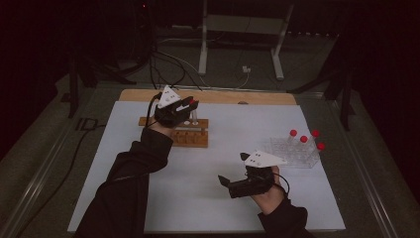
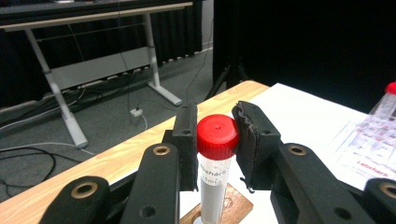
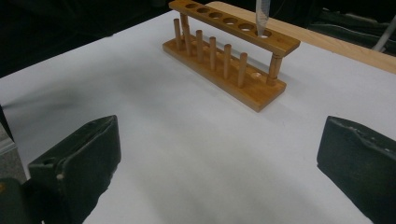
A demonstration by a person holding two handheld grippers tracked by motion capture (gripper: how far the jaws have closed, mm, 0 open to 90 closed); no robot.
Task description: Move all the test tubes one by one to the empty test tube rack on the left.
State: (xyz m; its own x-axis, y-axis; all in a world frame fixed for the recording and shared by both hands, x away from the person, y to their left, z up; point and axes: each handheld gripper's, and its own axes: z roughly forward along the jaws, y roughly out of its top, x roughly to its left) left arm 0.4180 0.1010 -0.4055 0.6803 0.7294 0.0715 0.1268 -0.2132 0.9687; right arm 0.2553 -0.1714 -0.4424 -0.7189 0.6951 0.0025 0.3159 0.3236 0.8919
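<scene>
A clear tube with a red cap (image 2: 212, 186) stands upright between the pads of my left gripper (image 2: 216, 133), which is shut on it just below the cap. The left gripper (image 1: 190, 105) holds it over the right end of the wooden tube rack (image 1: 185, 133). In the right gripper view, the tube's pointed tip (image 3: 261, 16) sits in the end hole of the rack's top bar (image 3: 233, 25). My right gripper (image 1: 234, 168) hovers open over the white mat near the front, and its jaws (image 3: 219, 135) have nothing between them.
A clear plastic rack (image 1: 297, 151) with several red-capped tubes stands at the right of the white mat (image 1: 208, 188). One such tube (image 2: 387, 100) is at the right edge of the left gripper view. A strip of wooden table edge (image 1: 223, 95) runs behind the mat.
</scene>
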